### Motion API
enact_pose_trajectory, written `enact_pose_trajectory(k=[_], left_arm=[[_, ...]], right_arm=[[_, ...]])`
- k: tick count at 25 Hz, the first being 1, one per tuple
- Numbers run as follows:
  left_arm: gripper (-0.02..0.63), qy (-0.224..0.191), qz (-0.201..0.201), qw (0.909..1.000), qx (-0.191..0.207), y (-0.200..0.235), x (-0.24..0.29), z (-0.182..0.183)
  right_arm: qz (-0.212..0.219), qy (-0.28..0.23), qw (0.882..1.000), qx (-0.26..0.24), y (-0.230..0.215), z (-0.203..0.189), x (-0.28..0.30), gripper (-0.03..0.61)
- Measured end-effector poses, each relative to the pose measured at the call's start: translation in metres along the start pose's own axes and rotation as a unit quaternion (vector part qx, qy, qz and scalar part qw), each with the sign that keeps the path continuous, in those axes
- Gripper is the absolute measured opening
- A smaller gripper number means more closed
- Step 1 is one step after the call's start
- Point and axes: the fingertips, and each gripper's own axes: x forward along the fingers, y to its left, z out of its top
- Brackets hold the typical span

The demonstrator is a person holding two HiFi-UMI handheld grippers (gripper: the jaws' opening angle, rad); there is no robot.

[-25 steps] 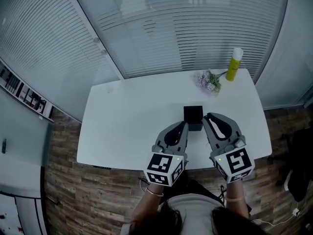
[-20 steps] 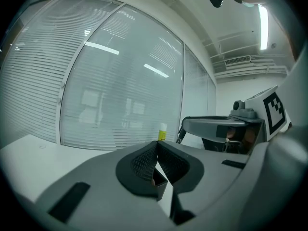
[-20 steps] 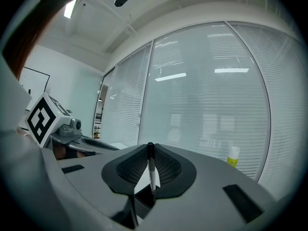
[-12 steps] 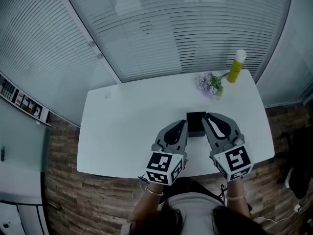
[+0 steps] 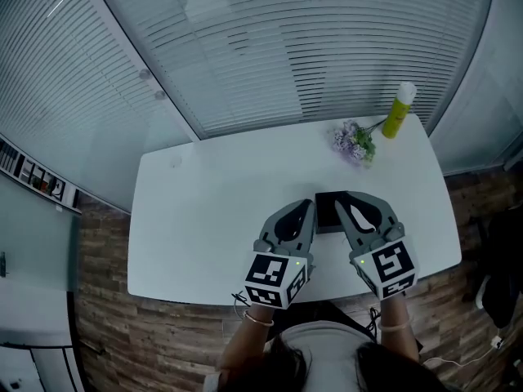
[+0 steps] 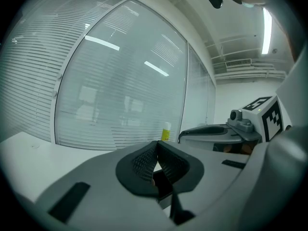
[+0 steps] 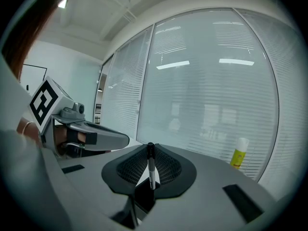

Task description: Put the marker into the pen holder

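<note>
A black square pen holder point(image 5: 327, 212) stands near the front edge of the white table point(image 5: 212, 211), between my two grippers. My right gripper point(image 5: 344, 199) is shut on a slim black-and-white marker point(image 7: 151, 170), held upright between its pads. The marker's lower end hangs just over the holder's dark opening point(image 7: 143, 196). In the head view the right gripper's tips overlap the holder's right side. My left gripper point(image 5: 306, 208) sits just left of the holder, shut with its pads point(image 6: 144, 163) touching and nothing between them. The holder point(image 6: 163, 189) shows dark just beyond them.
A yellow bottle point(image 5: 398, 110) with a white cap stands at the table's back right corner, with a small bunch of purple flowers point(image 5: 353, 140) beside it. Window blinds rise behind the table. Wooden floor lies around it.
My right gripper with the marker has shifted a little left, so its tips now overlap the pen holder. The left gripper has hardly moved.
</note>
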Motion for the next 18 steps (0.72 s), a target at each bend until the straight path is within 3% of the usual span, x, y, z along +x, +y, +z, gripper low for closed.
enact_pose_trajectory(k=[18], left_arm=[[0.02, 0.012, -0.004, 0.9999, -0.009, 0.022, 0.023, -0.009]], right_arm=[[0.021, 0.064, 0.998, 0.003, 0.0, -0.038, 0.037, 0.067]])
